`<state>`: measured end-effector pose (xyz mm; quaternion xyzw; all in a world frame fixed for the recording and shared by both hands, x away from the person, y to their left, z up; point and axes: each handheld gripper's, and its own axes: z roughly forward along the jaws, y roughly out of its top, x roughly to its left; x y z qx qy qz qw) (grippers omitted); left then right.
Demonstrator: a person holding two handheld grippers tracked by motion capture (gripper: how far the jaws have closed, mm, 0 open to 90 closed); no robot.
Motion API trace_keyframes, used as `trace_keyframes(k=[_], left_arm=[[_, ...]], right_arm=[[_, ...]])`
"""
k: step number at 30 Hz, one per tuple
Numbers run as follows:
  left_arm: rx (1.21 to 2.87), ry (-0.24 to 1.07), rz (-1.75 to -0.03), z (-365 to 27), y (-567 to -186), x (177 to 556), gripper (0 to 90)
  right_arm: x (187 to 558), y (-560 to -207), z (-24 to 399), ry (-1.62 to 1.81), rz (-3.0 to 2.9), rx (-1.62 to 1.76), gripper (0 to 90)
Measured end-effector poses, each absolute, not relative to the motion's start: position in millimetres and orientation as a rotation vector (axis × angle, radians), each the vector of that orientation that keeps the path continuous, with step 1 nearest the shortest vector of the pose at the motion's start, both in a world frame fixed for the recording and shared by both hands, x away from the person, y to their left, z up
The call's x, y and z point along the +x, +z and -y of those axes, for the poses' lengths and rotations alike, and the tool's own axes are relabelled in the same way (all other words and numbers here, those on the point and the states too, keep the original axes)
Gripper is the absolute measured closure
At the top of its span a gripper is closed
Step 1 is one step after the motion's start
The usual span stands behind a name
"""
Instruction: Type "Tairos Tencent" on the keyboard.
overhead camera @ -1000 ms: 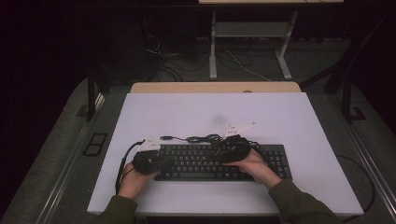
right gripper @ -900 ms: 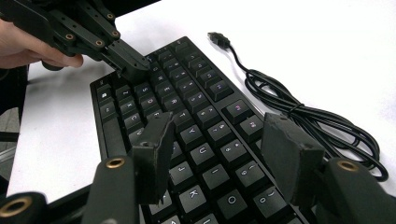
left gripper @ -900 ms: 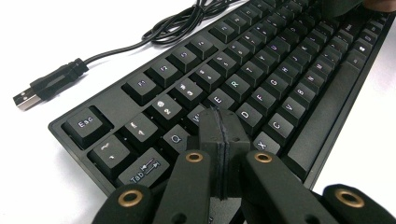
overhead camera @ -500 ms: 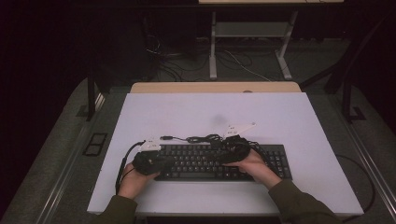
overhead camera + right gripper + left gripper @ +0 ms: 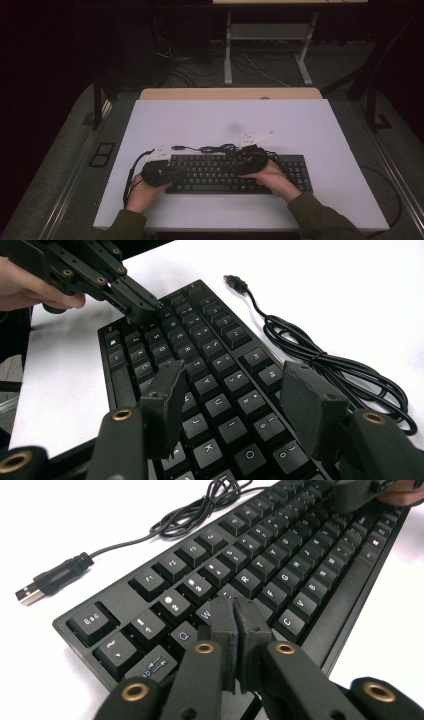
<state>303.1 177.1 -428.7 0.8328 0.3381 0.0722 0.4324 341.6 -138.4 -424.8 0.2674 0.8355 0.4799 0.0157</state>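
High view overhead facing forward, both gripper views close and low, all sharing the keyboard (image 5: pixel 235 172).

Item we record: one black keyboard (image 5: pixel 235 172), full-size with dark keycaps and pale legends, lying flat and lengthwise near the front edge of the white table (image 5: pixel 200 120). Its black cable (image 5: pixel 320 360) lies loosely bundled on the table just behind it, plug (image 5: pixel 30 594) unconnected.

sleeves (image 5: pixel 320 222): olive green, loose cloth
left gripper (image 5: pixel 236 611): black jaws, blocky matte pads, brass-ringed pivots
right gripper (image 5: pixel 235 400): black, thick grey-black pads, brass rings
plates (image 5: pixel 257 136): white, three-cornered
cable (image 5: pixel 131 172): black
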Motion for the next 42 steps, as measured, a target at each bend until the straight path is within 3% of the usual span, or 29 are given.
trace_keyframes(k=[11, 24, 37, 42], left_arm=[[2.038, 0.175, -0.834, -173.2, -424.3, 301.1, 61.7], [2.023, 0.210, -0.842, -163.9, -425.7, 300.8, 23.0], [1.998, 0.201, -0.836, -155.5, -426.9, 300.6, 1.2], [1.998, 0.200, -0.833, -153.6, -427.0, 300.3, 0.0]], right_arm=[[342.4, -424.2, 140.1, 1.496, -2.599, 0.843, 48.4], [343.3, -424.6, 141.6, 1.490, -2.605, 0.843, 63.1], [343.7, -426.3, 140.1, 1.465, -2.635, 0.844, 88.4], [344.9, -427.9, 140.3, 1.451, -2.645, 0.856, 89.5]])
